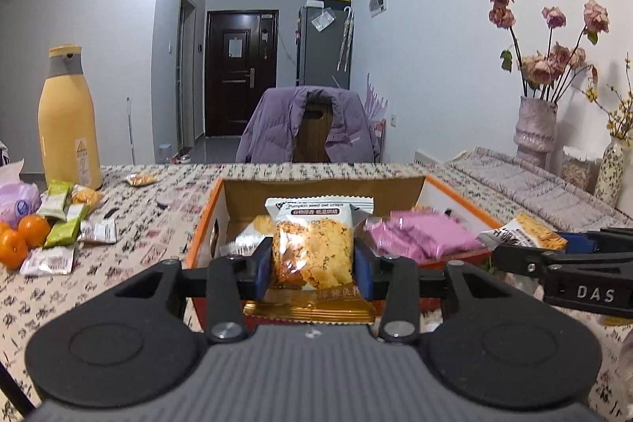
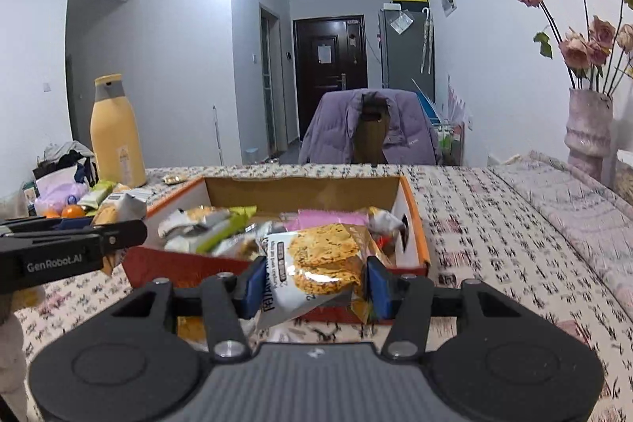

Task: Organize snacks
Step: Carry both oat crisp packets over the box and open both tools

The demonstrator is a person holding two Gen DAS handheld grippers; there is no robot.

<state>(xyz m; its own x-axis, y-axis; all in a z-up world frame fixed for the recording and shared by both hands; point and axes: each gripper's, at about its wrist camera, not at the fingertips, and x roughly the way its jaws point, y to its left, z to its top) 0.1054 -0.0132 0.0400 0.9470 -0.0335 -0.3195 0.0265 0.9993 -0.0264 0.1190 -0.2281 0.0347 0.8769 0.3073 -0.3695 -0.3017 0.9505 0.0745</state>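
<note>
My left gripper point(image 1: 312, 256) is shut on a clear-fronted oat crisp packet point(image 1: 312, 244), held upright just in front of an open orange-rimmed cardboard box point(image 1: 205, 220). Inside the box lie pink packets point(image 1: 419, 236) and more crisp packets. My right gripper point(image 2: 312, 279) is shut on a second oat crisp packet point(image 2: 316, 267), tilted, at the near edge of the same box point(image 2: 415, 220). The right gripper also shows at the right of the left wrist view point(image 1: 554, 244), the left gripper at the left of the right wrist view point(image 2: 114, 236).
Loose snack packets point(image 1: 63, 220) and oranges point(image 1: 19, 236) lie on the patterned tablecloth at the left beside a tall yellow bottle point(image 1: 67, 121). Vases with dried roses point(image 1: 536, 129) stand at the right. A chair with a purple jacket point(image 1: 308, 125) is behind the table.
</note>
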